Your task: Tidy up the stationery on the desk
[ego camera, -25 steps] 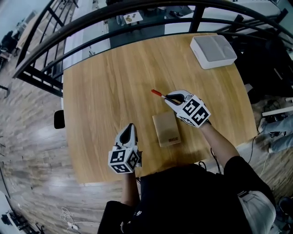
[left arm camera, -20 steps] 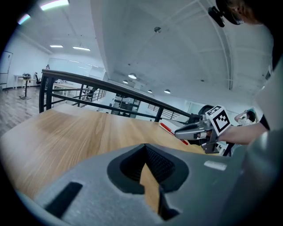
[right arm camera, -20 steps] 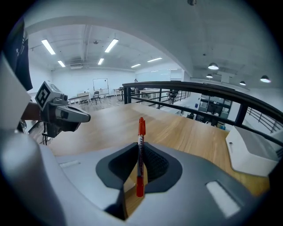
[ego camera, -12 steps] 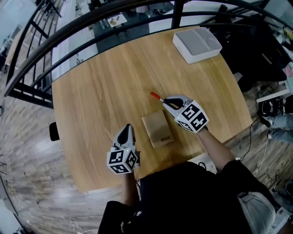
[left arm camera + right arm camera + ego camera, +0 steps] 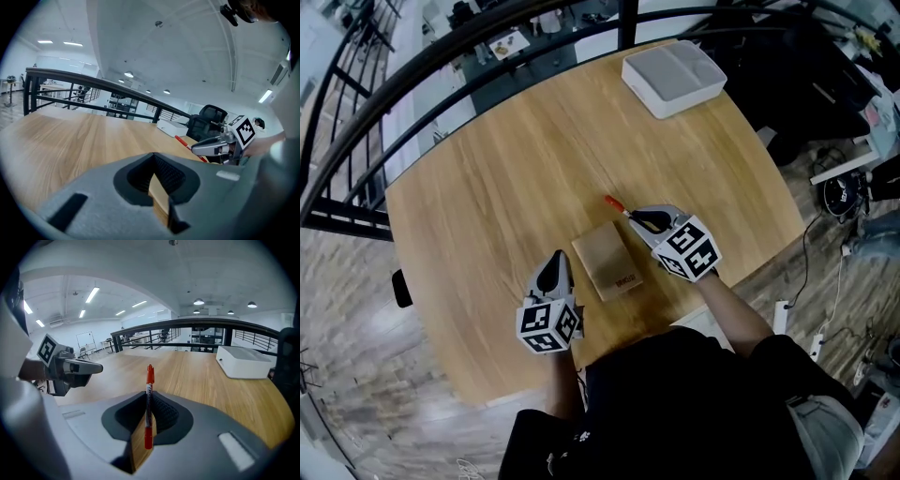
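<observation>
A red pen (image 5: 615, 204) (image 5: 149, 399) sticks out of my right gripper (image 5: 643, 221) (image 5: 148, 416), which is shut on it just above the desk; its red cap points up and away. A brown kraft notebook (image 5: 606, 262) lies flat on the wooden desk (image 5: 516, 169) between the two grippers. My left gripper (image 5: 552, 276) (image 5: 154, 183) hovers left of the notebook, jaws closed with nothing between them. In the left gripper view the pen (image 5: 187, 145) and the right gripper (image 5: 211, 146) show at the right.
A white tray box (image 5: 673, 76) (image 5: 246, 361) stands at the desk's far right corner. A black railing (image 5: 487, 37) curves along the desk's far edge. A black office chair (image 5: 208, 119) stands beyond the desk. Cables lie on the floor at the right.
The head view has shifted, so the desk and white box sit further left and up in frame. Both grippers keep their places beside the notebook, the right one still holding the pen.
</observation>
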Available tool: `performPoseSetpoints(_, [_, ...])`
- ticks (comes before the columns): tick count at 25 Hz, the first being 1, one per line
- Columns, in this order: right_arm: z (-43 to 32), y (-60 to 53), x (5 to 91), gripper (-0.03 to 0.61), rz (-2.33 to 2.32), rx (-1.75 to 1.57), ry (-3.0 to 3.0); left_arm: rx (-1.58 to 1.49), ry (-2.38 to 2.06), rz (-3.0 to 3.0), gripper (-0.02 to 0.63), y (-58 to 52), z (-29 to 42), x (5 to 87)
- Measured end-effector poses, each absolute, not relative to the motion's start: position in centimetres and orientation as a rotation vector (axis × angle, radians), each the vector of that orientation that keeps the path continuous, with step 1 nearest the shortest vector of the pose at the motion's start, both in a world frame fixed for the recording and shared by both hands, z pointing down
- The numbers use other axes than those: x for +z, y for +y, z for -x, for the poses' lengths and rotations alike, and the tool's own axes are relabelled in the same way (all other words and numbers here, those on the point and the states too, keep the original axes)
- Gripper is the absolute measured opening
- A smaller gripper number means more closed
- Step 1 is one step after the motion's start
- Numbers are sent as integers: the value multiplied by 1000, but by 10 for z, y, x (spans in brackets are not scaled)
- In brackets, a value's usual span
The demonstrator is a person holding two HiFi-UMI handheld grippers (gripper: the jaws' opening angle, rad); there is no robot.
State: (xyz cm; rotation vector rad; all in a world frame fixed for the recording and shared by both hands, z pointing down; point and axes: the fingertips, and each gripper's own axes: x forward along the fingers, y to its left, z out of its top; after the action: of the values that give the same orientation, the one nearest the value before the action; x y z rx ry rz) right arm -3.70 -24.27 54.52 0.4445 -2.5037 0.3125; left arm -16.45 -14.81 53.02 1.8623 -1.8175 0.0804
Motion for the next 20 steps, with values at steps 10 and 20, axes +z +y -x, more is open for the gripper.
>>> performPoseSetpoints(10, [19, -231, 570, 52, -563, 438, -2455, 117, -1780, -1893, -3, -152, 157, 538])
performPoseSetpoints(20, [12, -208, 604, 52, -625, 540, -2355, 140, -1744, -1910, -3, -146, 157, 543])
